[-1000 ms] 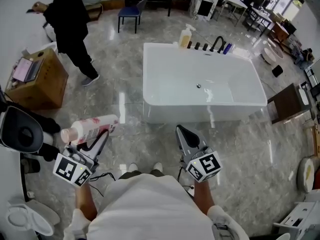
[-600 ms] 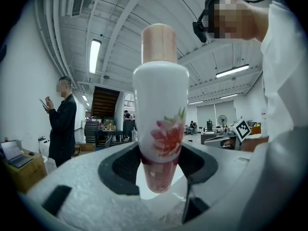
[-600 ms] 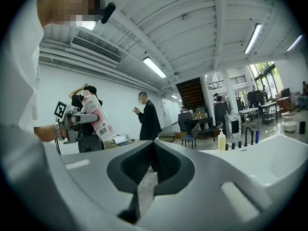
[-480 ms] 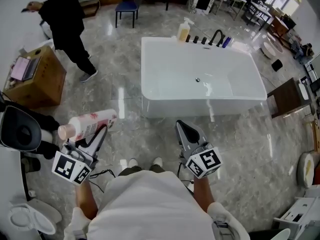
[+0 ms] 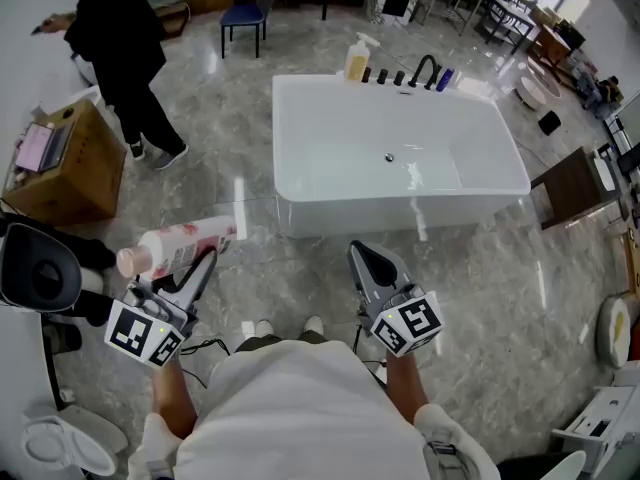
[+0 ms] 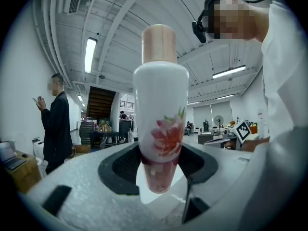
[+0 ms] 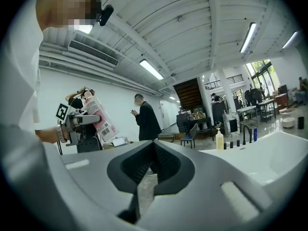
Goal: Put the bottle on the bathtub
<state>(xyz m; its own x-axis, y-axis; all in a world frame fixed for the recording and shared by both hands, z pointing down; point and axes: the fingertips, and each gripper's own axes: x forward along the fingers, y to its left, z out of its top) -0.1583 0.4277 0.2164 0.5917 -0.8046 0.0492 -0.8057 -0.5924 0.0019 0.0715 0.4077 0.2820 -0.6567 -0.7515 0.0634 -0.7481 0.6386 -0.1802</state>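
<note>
Toppling is the risk: left gripper (image 5: 203, 260) clamps the bottle (image 5: 182, 245) low by its base, the tub (image 5: 400, 211) has a narrow rim, right gripper (image 5: 364, 261) closed, empty.

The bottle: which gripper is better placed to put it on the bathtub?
Left. The left gripper holds the bottle in its jaws; the right gripper is shut and empty.

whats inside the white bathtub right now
The white rectangular bathtub holds no objects: only a small metal drain shows on its bare floor. The inner face of its near wall is hidden from the head view.
</note>
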